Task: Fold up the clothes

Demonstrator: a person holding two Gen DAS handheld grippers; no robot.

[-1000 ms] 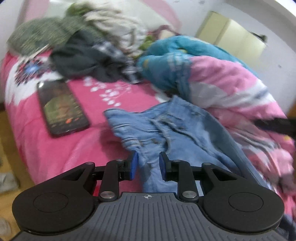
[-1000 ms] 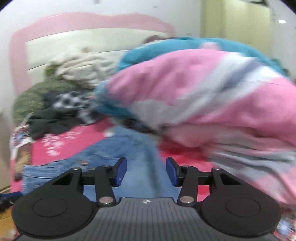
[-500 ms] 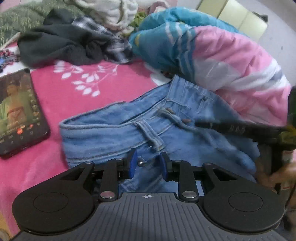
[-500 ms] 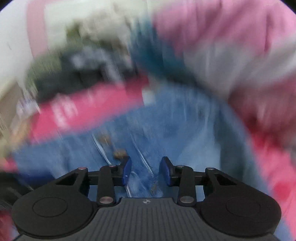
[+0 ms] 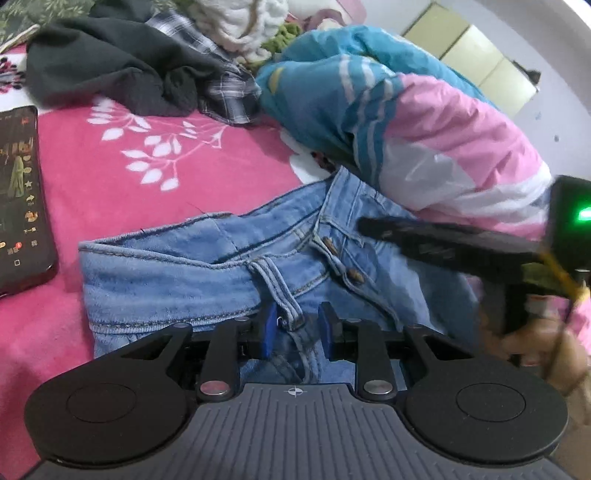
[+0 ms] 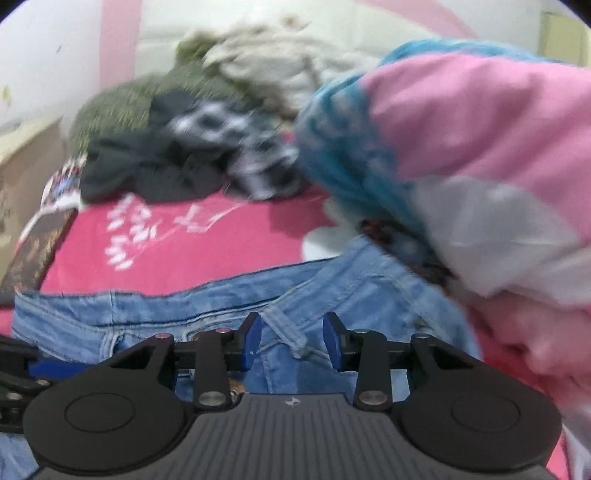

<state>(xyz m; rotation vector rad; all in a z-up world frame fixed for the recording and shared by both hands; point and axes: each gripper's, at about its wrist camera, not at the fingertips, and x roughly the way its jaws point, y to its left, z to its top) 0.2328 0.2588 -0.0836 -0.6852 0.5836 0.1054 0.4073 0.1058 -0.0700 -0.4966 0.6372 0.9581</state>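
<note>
Light blue jeans (image 5: 166,273) lie on the pink bedsheet (image 5: 110,173), waistband stretched left to right and button fly up. My left gripper (image 5: 295,328) hovers low over the waistband, open, with a belt loop (image 5: 284,295) lying between its blue pads. My right gripper (image 6: 291,341) is open too, just over another belt loop (image 6: 286,328) on the jeans (image 6: 110,314). In the left wrist view the right gripper (image 5: 373,226) reaches in from the right over the fly, held by a hand (image 5: 535,343).
A phone (image 5: 18,199) with a lit screen lies left of the jeans. A dark garment (image 5: 103,66), plaid cloth (image 5: 225,92) and cream knit (image 5: 236,22) are piled at the bed's head. A bulky pink and teal quilt (image 5: 443,129) crowds the jeans' right side.
Both grippers dropped close onto the jeans' waistband. The jeans went from bunched to spread flatter. The right gripper swung in from the quilt side and its pads stand closer together than a second ago.
</note>
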